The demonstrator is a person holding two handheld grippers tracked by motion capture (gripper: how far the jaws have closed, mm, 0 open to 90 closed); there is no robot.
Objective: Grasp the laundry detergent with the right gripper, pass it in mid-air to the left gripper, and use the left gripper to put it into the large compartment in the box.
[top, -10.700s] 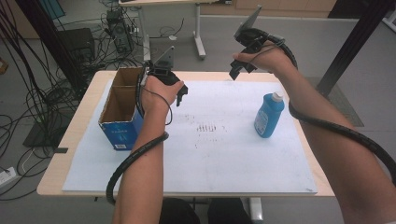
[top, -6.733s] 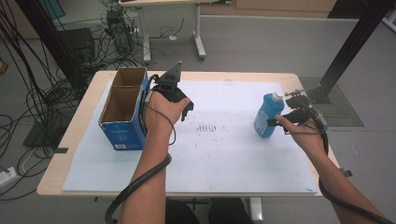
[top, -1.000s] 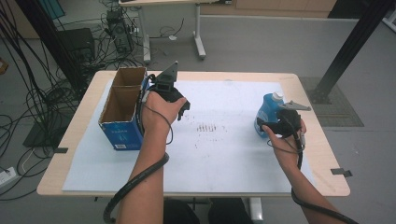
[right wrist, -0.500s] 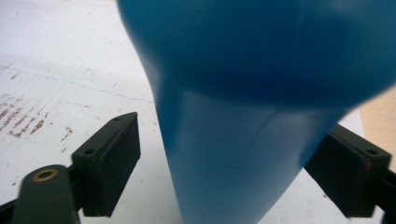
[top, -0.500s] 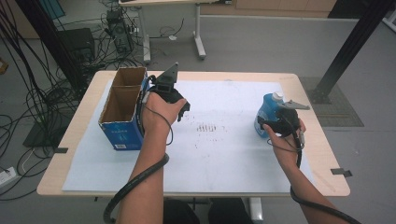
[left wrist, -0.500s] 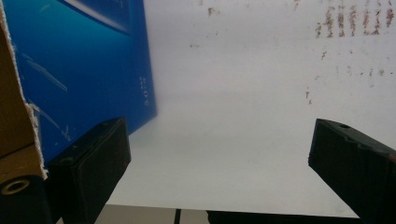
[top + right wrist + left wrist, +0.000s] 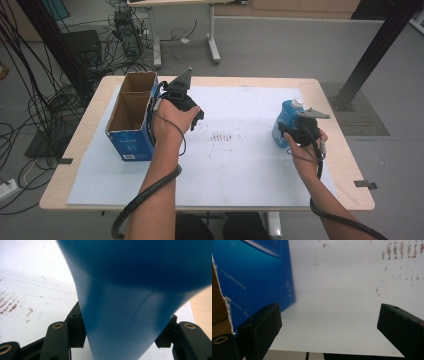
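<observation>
- Two grippers are over the desk (image 7: 250, 200); the right gripper (image 7: 292, 131) has just been closing, and its jaws now pinch the blue bottle (image 7: 285, 120) (white cap up) near the desk's right edge.
- Left gripper (image 7: 329, 332) hangs wide open, holding nothing, just beside the blue cardboard box (image 7: 131, 127) near the left edge.

the right gripper (image 7: 292, 131) has just closed its jaws onto the blue bottle (image 7: 286, 120).
</observation>
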